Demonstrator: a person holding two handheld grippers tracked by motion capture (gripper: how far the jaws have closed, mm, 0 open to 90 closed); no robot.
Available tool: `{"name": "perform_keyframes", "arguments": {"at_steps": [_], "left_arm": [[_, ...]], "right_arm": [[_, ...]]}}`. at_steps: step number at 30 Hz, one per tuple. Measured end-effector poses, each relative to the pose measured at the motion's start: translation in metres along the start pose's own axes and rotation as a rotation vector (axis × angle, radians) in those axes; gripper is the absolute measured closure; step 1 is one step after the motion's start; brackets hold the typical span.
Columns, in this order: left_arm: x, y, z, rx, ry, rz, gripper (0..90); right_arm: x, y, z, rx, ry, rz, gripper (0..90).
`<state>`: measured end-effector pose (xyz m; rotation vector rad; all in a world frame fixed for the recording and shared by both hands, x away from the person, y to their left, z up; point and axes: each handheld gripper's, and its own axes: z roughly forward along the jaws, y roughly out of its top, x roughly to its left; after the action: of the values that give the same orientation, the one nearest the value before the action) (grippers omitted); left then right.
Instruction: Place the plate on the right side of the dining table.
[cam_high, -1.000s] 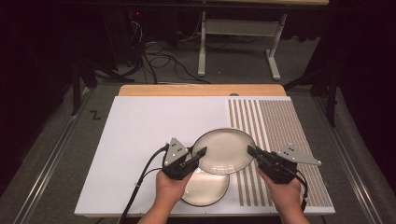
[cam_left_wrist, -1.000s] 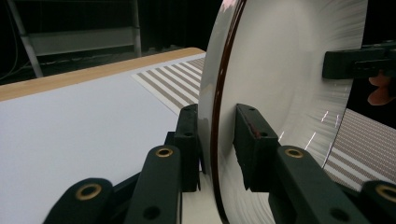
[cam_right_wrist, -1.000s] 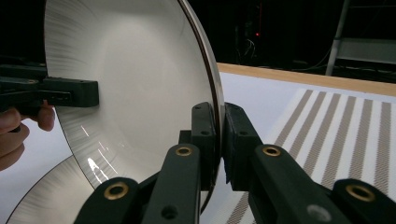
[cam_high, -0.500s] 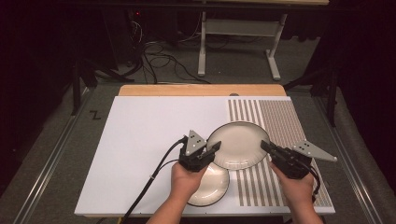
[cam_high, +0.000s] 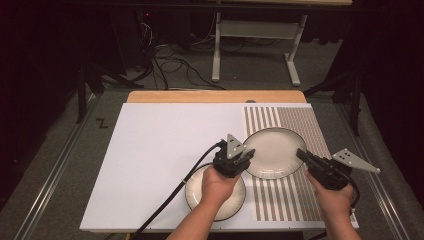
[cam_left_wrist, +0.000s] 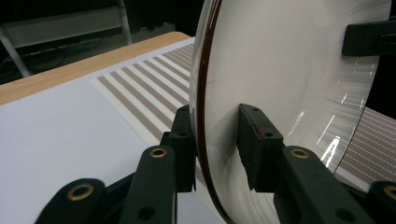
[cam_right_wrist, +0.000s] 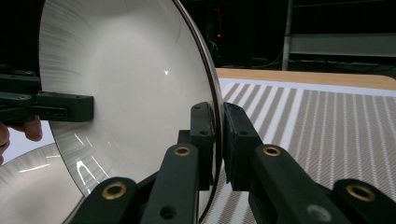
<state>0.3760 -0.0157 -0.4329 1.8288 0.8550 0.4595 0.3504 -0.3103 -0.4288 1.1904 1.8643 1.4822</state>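
A: Your right tool (cam_high: 302, 154) has its jaws pinched tight on the rim of the big plate (cam_high: 274, 151). In the right gripper view the rim runs straight between the two black pads (cam_right_wrist: 201, 135), both pressed against it.

B: And your left tool (cam_high: 246, 156)?

A: It straddles the opposite edge of that same plate. In the left gripper view the rim sits between the jaws; the outer pad (cam_left_wrist: 183, 140) lies against the underside, while the inner pad (cam_left_wrist: 254, 140) looks a touch off the face. Those jaws have just been opening a little, with the plate between them, so they are loose around it rather than clamped.

B: Where is the plate relative to your tools?

A: Between them, its bowl facing up, over the striped part of the white counter (cam_high: 160, 150). It looks carried clear of the surface, though I cannot be certain.

B: Anything else close by?

A: A smaller plate (cam_high: 230, 200) lies flat on the counter just under your left hand (cam_high: 217, 185), behind the left tool.
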Motion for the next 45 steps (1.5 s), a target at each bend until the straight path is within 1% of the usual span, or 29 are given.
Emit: {"name": "perform_keyframes", "arguments": {"at_steps": [1, 3, 4, 7, 11, 15, 18, 22, 24, 27, 29, 31, 34, 35, 36, 39, 41, 45], "left_arm": [[-0.002, 0.001, 0.004, 0.002, -0.001, 0.000, 68.6], [-0.006, 0.004, 0.010, -0.001, 0.001, 0.017, 68.3], [-0.006, 0.004, 0.010, -0.001, 0.001, 0.017, 68.3], [-0.011, 0.007, 0.019, -0.004, -0.002, 0.024, 68.2], [-0.014, 0.008, 0.030, -0.002, -0.004, 0.017, 67.7], [-0.018, 0.007, 0.040, 0.010, -0.010, 0.010, 67.3], [-0.019, 0.007, 0.048, 0.037, -0.018, 0.007, 67.0], [-0.023, 0.003, 0.057, 0.066, -0.009, 0.010, 66.7], [-0.023, 0.001, 0.061, 0.082, -0.007, 0.009, 66.4], [-0.024, -0.001, 0.065, 0.101, -0.004, 0.007, 66.1], [-0.025, -0.002, 0.066, 0.105, 0.000, 0.008, 66.3], [-0.027, -0.004, 0.071, 0.122, 0.005, 0.004, 66.4], [-0.027, -0.008, 0.076, 0.150, 0.005, 0.004, 66.8], [-0.027, -0.008, 0.076, 0.150, 0.005, 0.004, 66.9], [-0.027, -0.010, 0.079, 0.165, 0.006, 0.002, 67.0], [-0.028, -0.011, 0.081, 0.191, 0.012, -0.001, 66.9], [-0.028, -0.011, 0.081, 0.205, 0.015, 0.006, 66.9], [-0.029, -0.011, 0.081, 0.225, 0.019, 0.008, 67.5]], "right_arm": [[-0.003, 0.000, -0.001, 0.000, -0.006, 0.004, 85.2], [-0.009, 0.000, -0.004, 0.001, -0.016, 0.002, 85.2], [-0.009, 0.000, -0.004, 0.001, -0.016, 0.002, 85.2], [-0.019, -0.001, -0.009, -0.009, -0.027, -0.004, 85.2], [-0.027, -0.002, -0.012, -0.007, -0.044, -0.004, 85.2], [-0.034, -0.004, -0.014, -0.003, -0.056, 0.002, 85.2], [-0.039, -0.007, -0.015, 0.007, -0.064, 0.004, 85.3], [-0.046, -0.012, -0.015, 0.022, -0.081, 0.011, 85.2], [-0.047, -0.017, -0.015, 0.030, -0.086, 0.021, 85.4], [-0.049, -0.022, -0.014, 0.036, -0.088, 0.026, 85.5], [-0.050, -0.023, -0.013, 0.036, -0.091, 0.029, 85.4], [-0.053, -0.026, -0.013, 0.042, -0.100, 0.038, 85.0], [-0.057, -0.030, -0.010, 0.053, -0.106, 0.046, 84.9], [-0.057, -0.030, -0.010, 0.053, -0.106, 0.046, 84.9], [-0.058, -0.032, -0.009, 0.059, -0.113, 0.041, 84.9], [-0.059, -0.034, -0.008, 0.061, -0.116, 0.036, 85.0], [-0.059, -0.035, -0.008, 0.062, -0.115, 0.036, 85.2], [-0.059, -0.039, -0.008, 0.063, -0.110, 0.047, 85.1]]}}
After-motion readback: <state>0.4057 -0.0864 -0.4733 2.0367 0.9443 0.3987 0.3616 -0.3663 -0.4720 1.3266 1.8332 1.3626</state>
